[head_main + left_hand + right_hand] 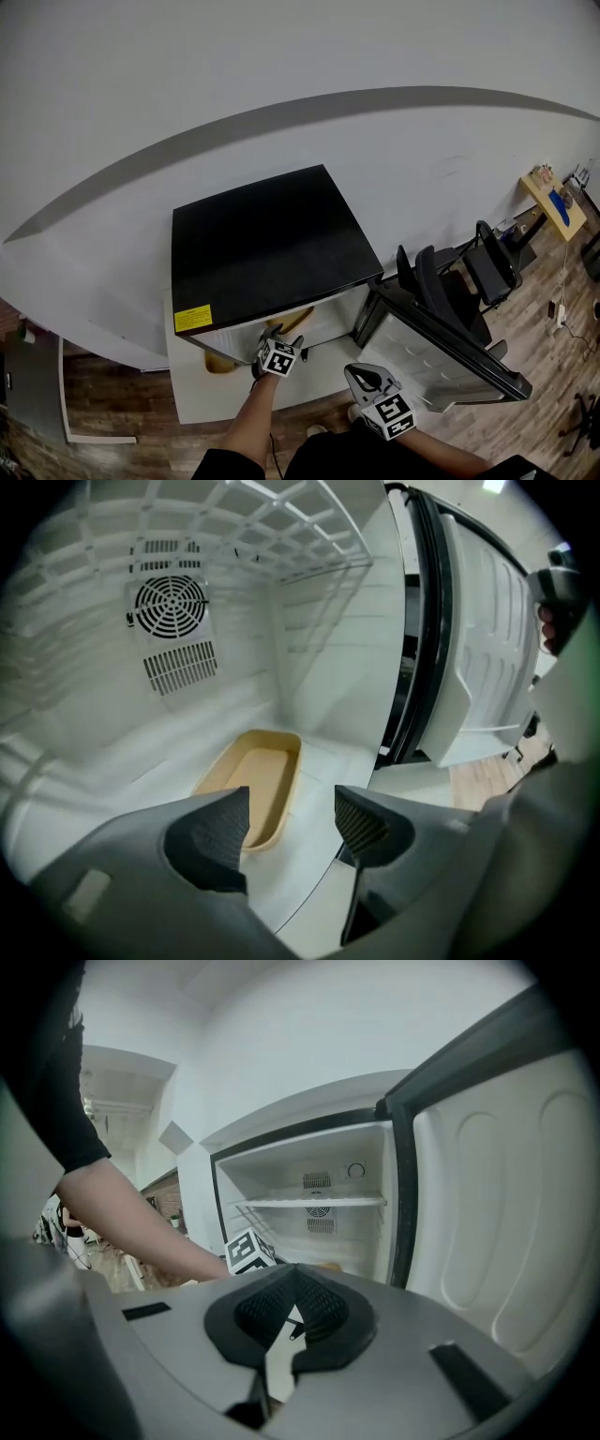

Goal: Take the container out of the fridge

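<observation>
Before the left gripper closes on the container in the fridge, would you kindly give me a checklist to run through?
1. Fridge door open wide: ok.
2. Left gripper jaws apart: ok.
3. Container in sight, lying flat on the fridge floor: ok.
4. Jaws around the container's rim: not ok; it lies ahead of them, towards the left jaw.
5. Container looks empty, nothing to spill: ok.
6. Right gripper out of the way: ok; shut on nothing, outside the fridge.

Container (267,771) partly behind the jaws
</observation>
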Action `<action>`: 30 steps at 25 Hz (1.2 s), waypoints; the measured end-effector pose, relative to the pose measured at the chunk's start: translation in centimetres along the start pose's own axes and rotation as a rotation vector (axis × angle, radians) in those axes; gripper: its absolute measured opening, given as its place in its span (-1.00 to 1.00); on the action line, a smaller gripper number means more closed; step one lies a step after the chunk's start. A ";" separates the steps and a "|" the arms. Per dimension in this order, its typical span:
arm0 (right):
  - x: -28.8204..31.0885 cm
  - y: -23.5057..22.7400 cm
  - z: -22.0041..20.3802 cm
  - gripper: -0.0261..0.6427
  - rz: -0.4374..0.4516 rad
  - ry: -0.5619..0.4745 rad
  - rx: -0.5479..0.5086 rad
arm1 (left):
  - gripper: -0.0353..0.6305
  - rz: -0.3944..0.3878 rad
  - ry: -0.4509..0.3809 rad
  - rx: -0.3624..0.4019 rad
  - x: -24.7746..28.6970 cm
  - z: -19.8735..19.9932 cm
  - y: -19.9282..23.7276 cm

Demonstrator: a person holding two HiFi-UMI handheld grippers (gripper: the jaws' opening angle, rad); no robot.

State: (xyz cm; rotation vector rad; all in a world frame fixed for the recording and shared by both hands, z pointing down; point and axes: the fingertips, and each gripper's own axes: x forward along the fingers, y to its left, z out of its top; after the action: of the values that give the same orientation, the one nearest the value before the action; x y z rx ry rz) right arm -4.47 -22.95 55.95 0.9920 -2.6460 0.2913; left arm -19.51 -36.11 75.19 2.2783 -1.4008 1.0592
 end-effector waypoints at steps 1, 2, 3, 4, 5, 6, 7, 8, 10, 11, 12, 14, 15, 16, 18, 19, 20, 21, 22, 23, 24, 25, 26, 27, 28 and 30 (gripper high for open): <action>0.1 0.0 0.0 -0.92 0.001 0.002 -0.004 | -0.07 0.002 0.014 0.018 0.3 -0.2 0.1; 0.1 -0.1 -0.1 -0.92 0.001 0.005 -0.006 | -0.07 0.003 0.023 0.032 0.6 -0.2 0.1; 0.2 -0.2 -0.1 -0.92 0.000 0.008 -0.007 | -0.07 0.002 0.028 0.039 1.0 -0.2 0.1; 0.2 -0.4 -0.2 -0.92 -0.002 0.010 -0.006 | -0.07 -0.002 0.032 0.042 1.3 -0.1 0.0; 0.2 -0.6 -0.2 -0.92 -0.006 0.012 -0.003 | -0.07 -0.009 0.036 0.040 1.6 -0.1 -0.1; 0.1 -0.8 -0.3 -0.92 -0.010 0.015 0.003 | -0.07 -0.016 0.043 0.035 1.9 -0.1 -0.3; 0.0 -1.1 -0.5 -0.92 -0.015 0.018 0.015 | -0.07 -0.022 0.051 0.026 2.2 -0.1 -0.5; -0.1 -1.4 -0.6 -0.92 -0.019 0.022 0.029 | -0.07 -0.025 0.059 0.016 2.5 0.0 -0.6; -0.4 -1.7 -0.9 -0.92 -0.026 0.030 0.046 | -0.07 -0.026 0.074 0.008 3.0 0.1 -0.6; -0.5 -1.8 -1.1 -0.92 -0.028 0.034 0.047 | -0.07 -0.023 0.084 0.014 3.3 0.0 -0.6; -0.7 -1.9 -1.3 -0.92 -0.031 0.039 0.046 | -0.07 -0.018 0.095 0.026 3.4 -0.1 -0.5; -1.0 -2.2 -1.6 -0.92 -0.037 0.047 0.041 | -0.17 -0.005 0.105 0.053 3.6 -0.1 -0.2; -1.1 -2.4 -1.8 -0.92 -0.042 0.048 0.040 | -0.30 -0.001 0.107 0.060 3.7 -0.1 -0.1; -1.3 -2.6 -1.8 -0.92 -0.048 0.049 0.042 | -0.41 -0.001 0.115 0.063 3.9 -0.3 -0.1; -1.8 -3.0 -1.8 -0.92 -0.060 0.049 0.048 | -0.48 0.007 0.150 0.072 4.1 -0.9 0.1; -2.0 -3.2 -1.7 -0.92 -0.068 0.048 0.049 | -0.58 0.017 0.167 0.078 4.1 -1.1 0.2; -2.2 -3.4 -1.7 -0.92 -0.073 0.047 0.051 | -0.68 0.027 0.177 0.082 4.1 -1.3 0.4; -2.3 -3.5 -1.7 -0.92 -0.076 0.047 0.053 | -0.72 0.030 0.180 0.083 4.0 -1.4 0.5; -2.5 -3.7 -1.9 -0.92 -0.077 0.048 0.056 | -0.75 0.029 0.180 0.081 4.0 -1.4 0.5; -2.6 -3.8 -2.0 -0.92 -0.079 0.050 0.058 | -0.77 0.026 0.180 0.078 4.0 -1.4 0.5; -2.6 -3.9 -2.1 -0.92 -0.080 0.052 0.060 | -0.79 0.022 0.181 0.075 4.0 -1.4 0.5; -2.7 -3.9 -2.1 -0.92 -0.081 0.052 0.061 | -0.79 0.017 0.183 0.072 4.0 -1.4 0.5; -2.7 -3.8 -2.1 -0.92 -0.080 0.052 0.061 | -0.80 0.012 0.184 0.069 3.9 -1.4 0.4; -2.7 -3.8 -2.1 -0.92 -0.078 0.051 0.060 | -0.80 0.008 0.184 0.068 3.9 -1.4 0.3; -2.7 -3.7 -2.1 -0.92 -0.076 0.049 0.059 | -0.80 0.005 0.183 0.068 3.8 -1.4 0.3; -2.5 -3.6 -2.0 -0.92 -0.071 0.048 0.057 | -0.80 0.002 0.181 0.067 3.8 -1.5 0.2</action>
State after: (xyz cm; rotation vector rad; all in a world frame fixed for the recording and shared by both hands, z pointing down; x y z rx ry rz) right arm 0.18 -23.52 57.23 1.0806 -2.5663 0.3718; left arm -19.37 -37.91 78.81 2.1637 -1.3141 1.2951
